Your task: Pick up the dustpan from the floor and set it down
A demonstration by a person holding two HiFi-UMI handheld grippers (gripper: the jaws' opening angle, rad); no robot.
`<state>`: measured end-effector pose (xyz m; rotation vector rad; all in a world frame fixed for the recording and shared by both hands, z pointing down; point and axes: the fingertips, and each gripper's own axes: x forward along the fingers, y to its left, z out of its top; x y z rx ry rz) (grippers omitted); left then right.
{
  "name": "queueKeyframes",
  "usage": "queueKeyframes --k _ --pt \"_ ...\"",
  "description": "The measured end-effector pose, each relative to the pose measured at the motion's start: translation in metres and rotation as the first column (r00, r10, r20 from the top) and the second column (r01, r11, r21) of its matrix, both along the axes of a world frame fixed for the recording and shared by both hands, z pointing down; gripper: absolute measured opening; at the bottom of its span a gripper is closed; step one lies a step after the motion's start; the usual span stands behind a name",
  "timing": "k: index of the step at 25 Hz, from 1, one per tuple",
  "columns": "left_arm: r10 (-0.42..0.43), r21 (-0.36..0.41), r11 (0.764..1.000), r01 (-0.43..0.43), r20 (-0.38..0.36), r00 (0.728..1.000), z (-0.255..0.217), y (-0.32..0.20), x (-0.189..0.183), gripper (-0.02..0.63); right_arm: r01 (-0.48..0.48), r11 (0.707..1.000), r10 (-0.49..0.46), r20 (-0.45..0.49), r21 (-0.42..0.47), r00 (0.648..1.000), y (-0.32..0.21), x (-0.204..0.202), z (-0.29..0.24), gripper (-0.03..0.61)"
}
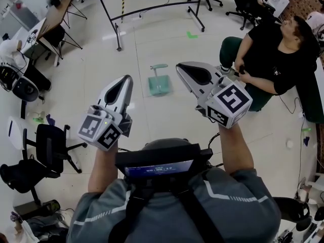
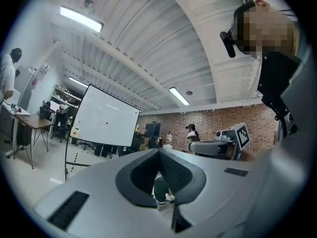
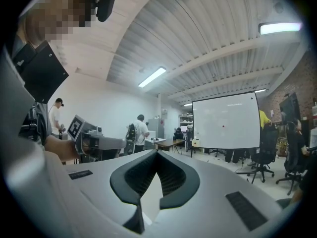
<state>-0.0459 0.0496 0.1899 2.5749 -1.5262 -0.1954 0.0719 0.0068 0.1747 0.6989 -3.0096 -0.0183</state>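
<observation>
A pale green dustpan (image 1: 160, 80) with an upright handle stands on the white floor, ahead of me and between my two grippers. My left gripper (image 1: 127, 79) is held level at waist height, left of the dustpan and well above it. Its jaws meet at the tips with nothing between them, as the left gripper view (image 2: 159, 150) also shows. My right gripper (image 1: 179, 66) is level on the dustpan's right, also high above the floor. In the right gripper view its jaws (image 3: 157, 152) are shut and empty. Neither gripper view shows the dustpan.
A person in black (image 1: 273, 54) sits on the floor at the right, near the dustpan. A whiteboard stand's black base (image 1: 152, 9) crosses the floor beyond. An office chair (image 1: 48, 146) and a desk (image 1: 50, 19) stand at the left. Green tape (image 1: 191, 34) marks the floor.
</observation>
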Motion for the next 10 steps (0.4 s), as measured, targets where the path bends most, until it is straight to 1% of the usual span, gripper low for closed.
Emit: queueKeyframes --k 6,10 --pt "0.01 0.001 1.0 -0.01 -0.017 1.0 0.0006 0.0 0.0017 0.023 -0.007 1.0 0.007 -0.007 0.011 1.0 -0.0015 -0.0004 0.0007 0.017" --pt "0.008 0.006 1.0 -0.008 -0.011 1.0 -0.0029 0.0032 0.0002 0.024 -0.015 1.0 0.015 -0.003 0.024 1.0 0.0017 0.0004 -0.0058 0.017"
